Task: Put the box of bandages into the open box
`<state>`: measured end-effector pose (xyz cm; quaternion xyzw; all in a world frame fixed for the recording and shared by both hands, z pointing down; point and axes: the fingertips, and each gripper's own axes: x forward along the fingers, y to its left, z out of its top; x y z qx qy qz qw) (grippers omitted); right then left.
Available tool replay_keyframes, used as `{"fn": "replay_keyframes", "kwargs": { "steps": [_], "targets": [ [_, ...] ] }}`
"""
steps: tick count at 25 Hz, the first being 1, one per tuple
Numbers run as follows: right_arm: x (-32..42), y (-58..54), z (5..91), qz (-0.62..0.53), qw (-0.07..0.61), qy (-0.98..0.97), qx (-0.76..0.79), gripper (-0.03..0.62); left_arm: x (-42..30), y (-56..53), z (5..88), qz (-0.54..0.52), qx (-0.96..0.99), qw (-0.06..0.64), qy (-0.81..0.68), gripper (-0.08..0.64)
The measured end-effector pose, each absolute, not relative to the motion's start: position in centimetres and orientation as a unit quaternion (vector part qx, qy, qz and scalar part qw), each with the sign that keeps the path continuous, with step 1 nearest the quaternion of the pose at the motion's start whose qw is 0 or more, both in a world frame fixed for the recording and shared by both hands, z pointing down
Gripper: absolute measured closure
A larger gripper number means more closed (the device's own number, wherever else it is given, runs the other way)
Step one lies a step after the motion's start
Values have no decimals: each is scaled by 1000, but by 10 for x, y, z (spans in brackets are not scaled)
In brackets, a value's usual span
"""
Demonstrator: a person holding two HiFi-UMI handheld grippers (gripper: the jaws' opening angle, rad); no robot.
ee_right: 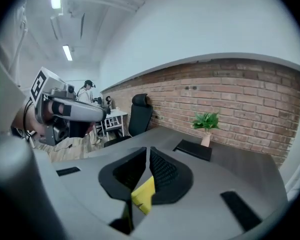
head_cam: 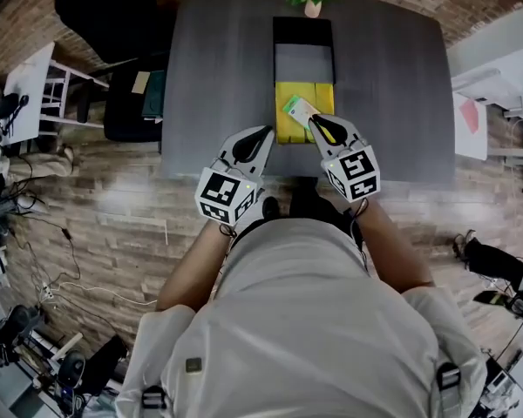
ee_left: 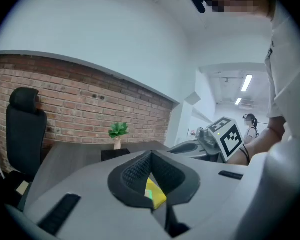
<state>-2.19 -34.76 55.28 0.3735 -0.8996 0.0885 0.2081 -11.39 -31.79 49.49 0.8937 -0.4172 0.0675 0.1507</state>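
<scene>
Ribbing covers the black rubbery pads (ee_right: 162,171) of the right gripper (ee_right: 146,151). We see its jaws standing at a thin slit with nothing clamped between them; yellow shows only through the gap below. The left gripper (ee_left: 150,156), smooth grey shells around dark textured pads, is closed as well, its tips meeting in a point. In the head view's upper centre we find the box of bandages (head_cam: 300,109), a small flat white rectangle with a green corner. It lies askew on the yellow contents (head_cam: 321,97) inside the long open box (head_cam: 303,64), whose black lid is folded back on the dark matte table (head_cam: 218,77).
</scene>
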Motion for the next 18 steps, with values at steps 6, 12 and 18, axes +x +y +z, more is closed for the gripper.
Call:
{"fn": "replay_keyframes", "kwargs": {
  "steps": [6,12,18],
  "targets": [
    [-24,-304,487,63,145,-898,411,566,-117,-282,441,17,910,131,-392,543],
    [-25,-269,444,35,113,-897,426,571,-114,-254,413,9,922,89,-377,543],
    [-12,-243,428,24,102,-896,431,571,-95,-238,405,5,927,90,-364,543]
  ]
}}
